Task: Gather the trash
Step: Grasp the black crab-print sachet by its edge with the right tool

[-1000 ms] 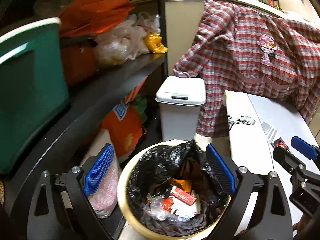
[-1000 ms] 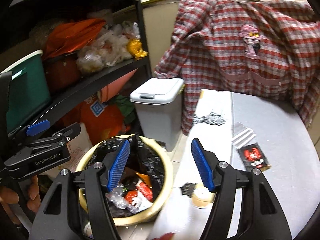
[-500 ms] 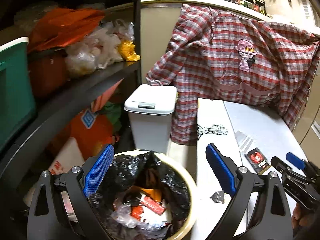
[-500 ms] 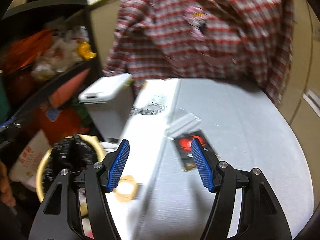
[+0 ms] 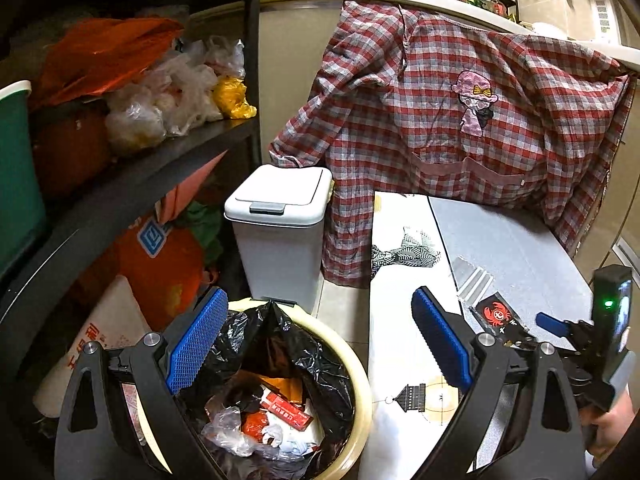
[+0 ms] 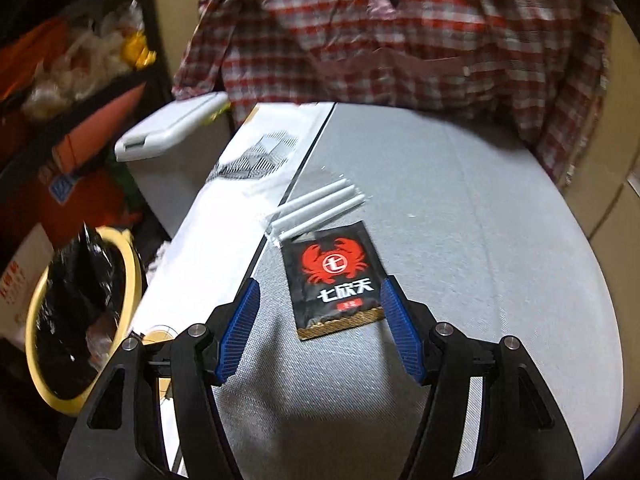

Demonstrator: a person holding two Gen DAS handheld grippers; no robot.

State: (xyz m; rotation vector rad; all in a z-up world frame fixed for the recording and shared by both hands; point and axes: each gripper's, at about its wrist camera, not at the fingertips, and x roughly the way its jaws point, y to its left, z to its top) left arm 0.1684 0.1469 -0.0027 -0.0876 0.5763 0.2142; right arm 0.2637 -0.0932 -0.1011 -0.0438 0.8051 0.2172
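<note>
Left wrist view
Left gripper point(image 5: 316, 350): tilted downward, blue pads spread wide, nothing between them.
Beneath left pad: cream bin point(image 5: 362, 380) on the floor, lined with a black bag point(image 5: 288, 344), wrappers and crumpled plastic point(image 5: 272, 420) inside.
Beneath right pad: left edge of the table point(image 5: 520, 240), over its white printed strip point(image 5: 400, 280).
Right gripper point(image 5: 560, 330): seen at the right border, low over the table's near right part, one blue fingertip point(image 5: 548, 322) showing just beside the black sachet point(image 5: 498, 316); spread of its jaws not readable from here.
Hand point(image 5: 612, 420): wrapped round the right tool's handle at the lower right corner, partly cut off.
Background: grey lidded bin point(image 5: 280, 216) against the table's far left corner, checked shirt point(image 5: 460, 120) hanging past the far edge, dark shelf point(image 5: 140, 168) with bags on the left.

Right wrist view
Right gripper point(image 6: 320, 320): pitched steeply down at the table point(image 6: 480, 240), jaws apart and empty, pads clear of everything.
Black sachet point(image 6: 332, 276): red crab print, flat on the grey tabletop near its left edge, lower end lying between the two blue pads, touched by neither.
White sticks point(image 6: 320, 208): three lying side by side, just beyond the sachet's far end.
Cream bin point(image 6: 80, 320): on the floor off the table's left edge, black liner bunched at its rim.
Image quality: slightly smeared.
</note>
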